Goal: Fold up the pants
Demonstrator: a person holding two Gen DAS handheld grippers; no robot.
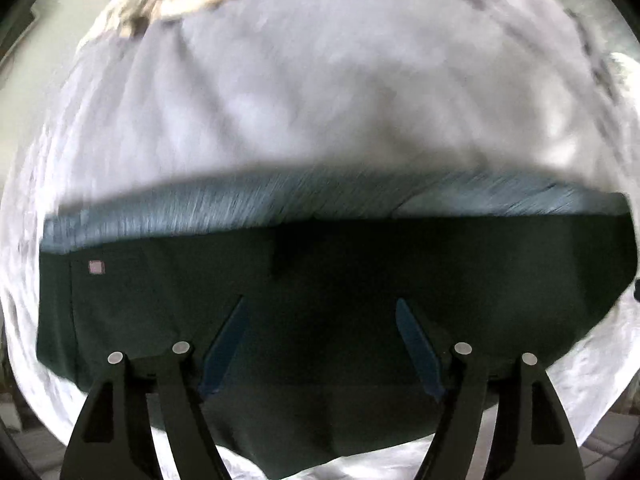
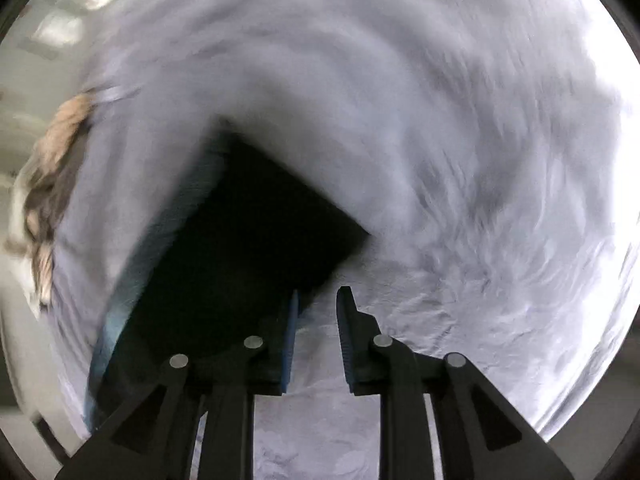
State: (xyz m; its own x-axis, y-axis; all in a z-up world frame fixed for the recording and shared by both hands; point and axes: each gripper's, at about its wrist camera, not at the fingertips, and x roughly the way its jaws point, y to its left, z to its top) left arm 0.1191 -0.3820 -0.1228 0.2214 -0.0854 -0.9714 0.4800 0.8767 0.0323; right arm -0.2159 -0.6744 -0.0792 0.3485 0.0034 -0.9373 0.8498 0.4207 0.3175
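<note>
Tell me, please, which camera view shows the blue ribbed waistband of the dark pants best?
The left wrist view: the waistband runs across the whole frame, above the dark pants. The right wrist view shows only a blurred, foreshortened strip along their left edge.

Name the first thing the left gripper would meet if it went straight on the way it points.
Probably the dark pants: the left gripper points down at them, open fingers empty. Depth is unclear.
</note>
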